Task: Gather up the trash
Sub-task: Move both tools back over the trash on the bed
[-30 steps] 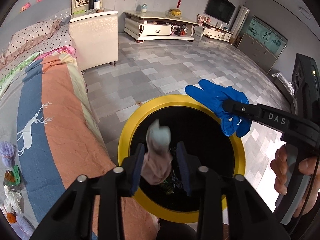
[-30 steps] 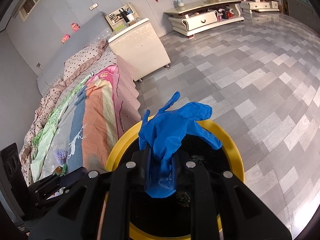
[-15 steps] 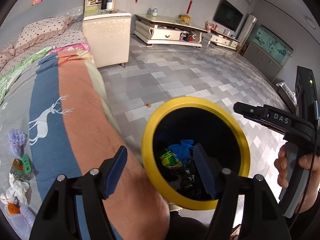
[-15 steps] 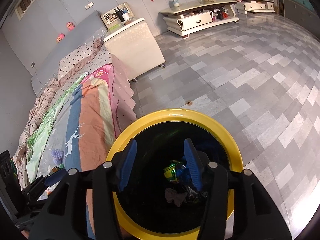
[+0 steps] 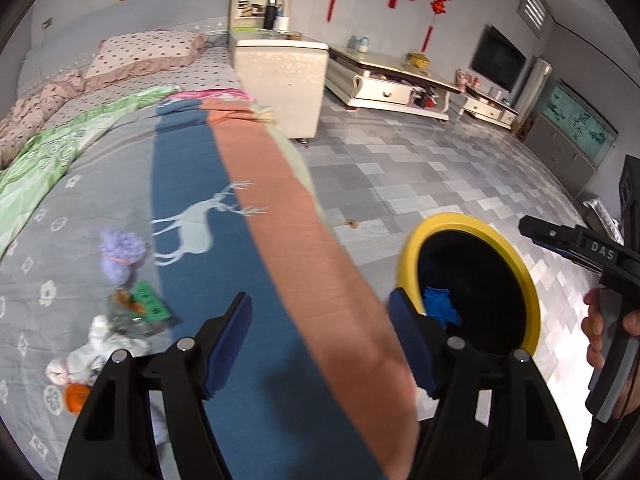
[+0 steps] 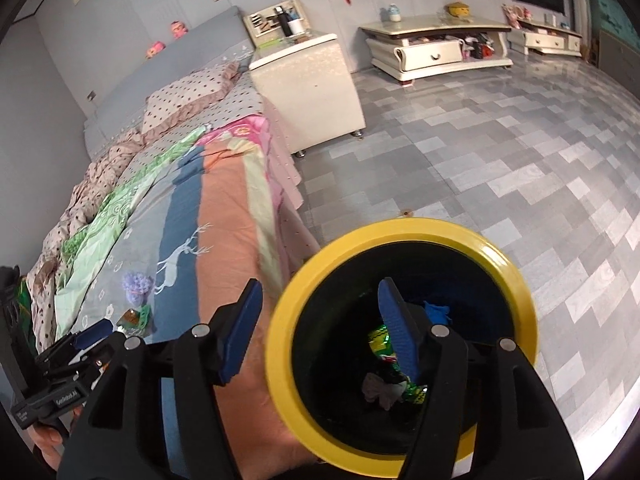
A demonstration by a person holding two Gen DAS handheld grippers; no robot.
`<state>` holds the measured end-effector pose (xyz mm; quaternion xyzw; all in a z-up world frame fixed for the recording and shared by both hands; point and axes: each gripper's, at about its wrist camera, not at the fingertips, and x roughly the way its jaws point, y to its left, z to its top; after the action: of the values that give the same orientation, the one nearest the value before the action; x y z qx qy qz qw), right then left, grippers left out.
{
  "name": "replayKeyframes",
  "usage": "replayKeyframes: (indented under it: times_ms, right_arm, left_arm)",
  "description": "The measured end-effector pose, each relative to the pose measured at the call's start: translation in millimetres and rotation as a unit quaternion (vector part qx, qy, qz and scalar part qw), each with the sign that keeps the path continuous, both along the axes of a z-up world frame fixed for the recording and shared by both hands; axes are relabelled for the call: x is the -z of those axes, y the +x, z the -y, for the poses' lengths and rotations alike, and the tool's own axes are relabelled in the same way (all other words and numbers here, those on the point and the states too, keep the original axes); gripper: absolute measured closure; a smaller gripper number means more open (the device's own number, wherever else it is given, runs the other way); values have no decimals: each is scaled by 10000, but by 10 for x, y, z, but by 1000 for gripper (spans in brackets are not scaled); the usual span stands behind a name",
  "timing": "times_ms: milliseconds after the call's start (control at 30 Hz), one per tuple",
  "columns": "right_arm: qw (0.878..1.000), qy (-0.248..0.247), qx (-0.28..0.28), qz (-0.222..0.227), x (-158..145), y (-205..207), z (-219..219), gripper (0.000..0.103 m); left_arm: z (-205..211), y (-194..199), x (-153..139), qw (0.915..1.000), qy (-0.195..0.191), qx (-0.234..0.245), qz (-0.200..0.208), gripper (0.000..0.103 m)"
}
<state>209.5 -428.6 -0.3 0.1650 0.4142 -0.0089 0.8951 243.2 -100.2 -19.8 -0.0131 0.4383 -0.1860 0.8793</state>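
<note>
left gripper (image 5: 320, 344): jaws released, empty | right gripper (image 6: 320, 328): jaws released, empty | bin (image 6: 496, 256): under right jaws, blue glove (image 6: 437, 312) inside

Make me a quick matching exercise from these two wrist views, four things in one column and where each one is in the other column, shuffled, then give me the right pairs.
Things:
1. blue glove
2. purple yarn ball
3. black bottle
4. left gripper

Places:
A. on the white nightstand at the head of the bed
B. open above the blanket's edge, next to the bin
C. inside the yellow-rimmed bin
D. lying on the grey part of the blanket near the deer print

Pairs: 1-C, 2-D, 3-A, 4-B
</note>
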Motion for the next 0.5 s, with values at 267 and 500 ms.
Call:
replayKeyframes:
  times_ms: [267,500]
  right_arm:
    - [9969,48,-781,59,-158,142,-860,46]
    - [9893,87,-1457,51,-193,153,-1646,46]
  left_arm:
    - [-933,-42,-42,9977,168,-661,37,36]
    - [-1697,-103,12,9924,281,-1195,-24,36]
